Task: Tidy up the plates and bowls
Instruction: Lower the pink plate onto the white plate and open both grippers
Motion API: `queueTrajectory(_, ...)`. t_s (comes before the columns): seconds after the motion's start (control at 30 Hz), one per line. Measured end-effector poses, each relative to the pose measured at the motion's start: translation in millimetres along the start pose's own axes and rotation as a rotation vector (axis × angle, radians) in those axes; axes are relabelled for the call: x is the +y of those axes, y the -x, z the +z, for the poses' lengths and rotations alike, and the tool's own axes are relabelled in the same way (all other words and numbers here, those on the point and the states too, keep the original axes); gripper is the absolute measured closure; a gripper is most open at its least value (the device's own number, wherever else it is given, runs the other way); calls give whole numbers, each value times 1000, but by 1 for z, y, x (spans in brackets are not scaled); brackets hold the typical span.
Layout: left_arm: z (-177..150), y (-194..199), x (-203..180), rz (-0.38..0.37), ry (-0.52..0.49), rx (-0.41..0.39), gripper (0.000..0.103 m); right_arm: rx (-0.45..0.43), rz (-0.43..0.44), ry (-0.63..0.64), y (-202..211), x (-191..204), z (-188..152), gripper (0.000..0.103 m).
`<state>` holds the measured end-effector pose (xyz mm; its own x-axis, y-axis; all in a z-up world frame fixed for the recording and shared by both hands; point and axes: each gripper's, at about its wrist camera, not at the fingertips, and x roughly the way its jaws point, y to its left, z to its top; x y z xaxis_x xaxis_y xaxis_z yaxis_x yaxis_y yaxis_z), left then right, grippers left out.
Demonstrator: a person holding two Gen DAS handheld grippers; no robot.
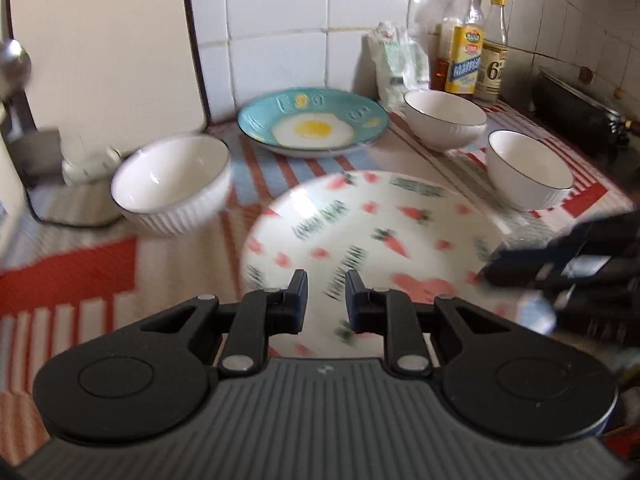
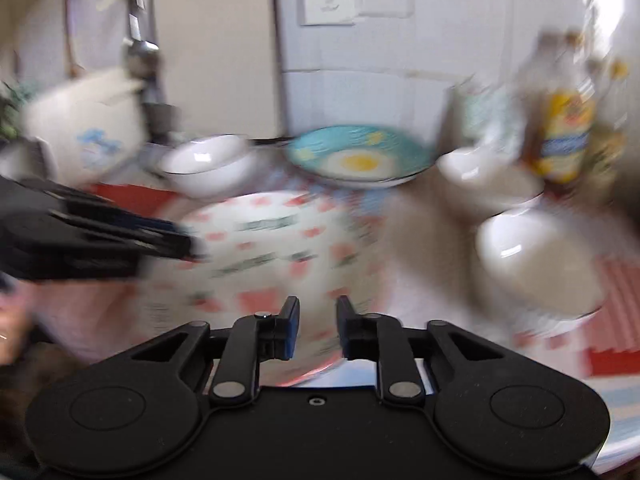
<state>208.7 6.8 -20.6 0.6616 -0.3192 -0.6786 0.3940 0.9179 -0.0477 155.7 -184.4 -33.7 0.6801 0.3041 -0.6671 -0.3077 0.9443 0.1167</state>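
A white plate with carrot prints (image 1: pixel 368 232) lies on the striped cloth in front of both grippers; it also shows in the right wrist view (image 2: pixel 272 240). Behind it sits a teal plate with a fried-egg print (image 1: pixel 312 122) (image 2: pixel 360 156). Three white bowls stand around: one at the left (image 1: pixel 172 184) (image 2: pixel 208 164), one at the back right (image 1: pixel 444 118) (image 2: pixel 464 168), one at the right (image 1: pixel 528 168) (image 2: pixel 532 256). My left gripper (image 1: pixel 326 292) is open over the carrot plate's near edge, holding nothing. My right gripper (image 2: pixel 318 320) is open over the plate's near right edge, empty.
Oil and vinegar bottles (image 1: pixel 464 48) and a plastic bag (image 1: pixel 394 60) stand against the tiled wall at the back right. A dark stove (image 1: pixel 580 108) lies at the far right. A white cutting board (image 1: pixel 104 48) leans at the back left. The right view is blurred.
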Motion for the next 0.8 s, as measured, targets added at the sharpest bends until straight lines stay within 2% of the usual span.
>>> queueTrajectory(0.03,0,-1,-2,2,-8,-4,85,4,-23,5,-3,5,-2,90)
queueTrajectory(0.1,-2,-2,-1,15,-15,-17,85,-48,-161,135,-7,24,-9,89)
queueTrajectory(0.13,-2,-2,2,25,-4,-16,85,-53,-185,167,-9,28,-12,89)
queueTrajectory(0.3,0,3,18,3,19,-27,85,-17,-67,76,-11,12,-9,88)
queueTrajectory(0.37,2,7,21,-5,21,-44,85,-26,-39,43,-8,4,-5,83)
queueTrajectory(0.53,11,19,31,-30,25,-141,80,-60,-17,-20,0,-13,11,78)
queueTrajectory(0.6,16,25,35,-42,21,-188,67,-78,-7,-17,5,-17,18,73)
queueTrajectory(0.63,17,28,36,-42,16,-213,63,-98,2,-23,8,-19,21,67)
queueTrajectory(0.67,19,32,36,-35,8,-243,58,-123,16,-28,12,-21,24,57)
queueTrajectory(0.73,20,39,33,-8,-24,-315,46,-195,41,-40,18,-25,27,45)
queueTrajectory(0.77,21,42,31,9,-35,-355,29,-250,55,-49,20,-27,27,36)
queueTrajectory(0.8,22,44,30,28,-35,-396,14,-307,72,-49,21,-30,28,31)
